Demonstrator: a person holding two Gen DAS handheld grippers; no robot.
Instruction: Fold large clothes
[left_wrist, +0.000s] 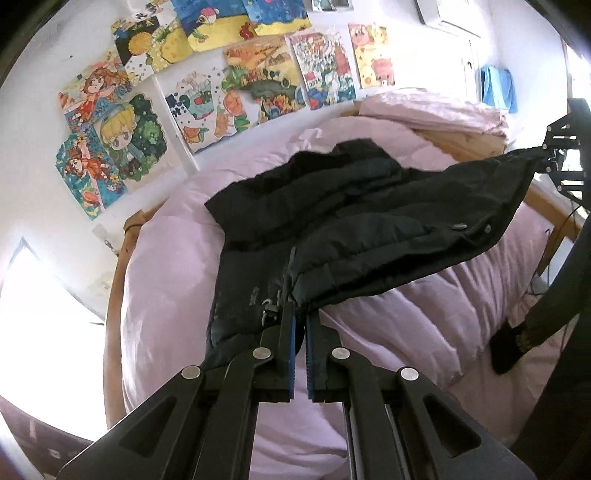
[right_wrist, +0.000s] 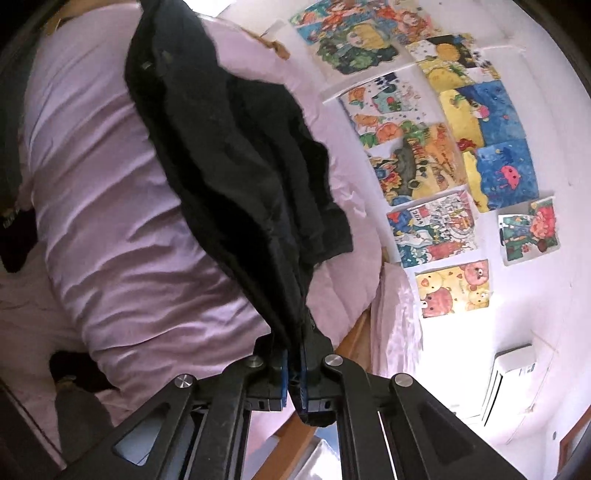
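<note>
Black quilted jacket (left_wrist: 332, 206), item in hand: one hem corner clamped in my left gripper (left_wrist: 300, 317), jaws closed on the drawcord edge beside the zipper; the far corner clamped in my right gripper (right_wrist: 293, 354), jaws closed on a bunched wad of fabric. Position: near hem strung taut between the two grips and off the bed (left_wrist: 424, 332), collar end resting on the lilac cover. Risks, as I judge them: the left hold is only a thin lip of hem, so the padded weight may pull it free; the right hold looks thick and off-centre, so it may creep out sideways; the loose dark flap (right_wrist: 321, 229) drooping toward the pillow (right_wrist: 399, 321) could tuck under and spoil the fold; uneven pull could skew the hem line. Left wrist view alone shows: the full span of jacket, its snap button (left_wrist: 459, 226), the opposite gripper seen small at the right edge, a socked foot (left_wrist: 508, 347) of the person on the bed, a blue cloth (left_wrist: 498, 86) hanging beyond. Right wrist view alone shows: the bunch pinched between my right pads, the wall air conditioner (right_wrist: 511, 384). Both show the drawings (left_wrist: 258, 85) taped to the wall.
</note>
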